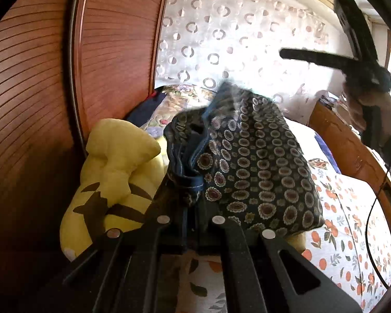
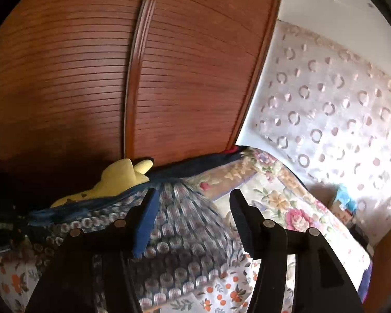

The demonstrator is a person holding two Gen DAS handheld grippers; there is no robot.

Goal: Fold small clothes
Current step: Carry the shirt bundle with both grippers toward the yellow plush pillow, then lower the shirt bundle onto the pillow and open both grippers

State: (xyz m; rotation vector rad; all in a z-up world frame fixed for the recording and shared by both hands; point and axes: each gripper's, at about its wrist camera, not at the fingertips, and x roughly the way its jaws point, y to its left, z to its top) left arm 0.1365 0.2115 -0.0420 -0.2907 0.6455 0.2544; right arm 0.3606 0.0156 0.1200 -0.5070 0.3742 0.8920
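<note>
A small dark blue garment (image 1: 258,167) with a pattern of round medallions hangs bunched from my left gripper (image 1: 193,208), whose fingers are shut on its folded edge, above the bed. In the right wrist view the same garment (image 2: 185,224) is blurred and lies under and in front of my right gripper (image 2: 193,200), whose fingers stand apart and hold nothing. My right gripper also shows in the left wrist view (image 1: 299,57), raised at the upper right, well apart from the cloth.
The bed (image 1: 352,234) has an orange-flower sheet and a floral quilt (image 2: 281,198). A yellow plush toy (image 1: 112,177) lies at the left against a brown slatted wardrobe (image 1: 39,104). A patterned curtain (image 1: 234,39) hangs behind. A wooden bed frame (image 1: 352,151) runs along the right.
</note>
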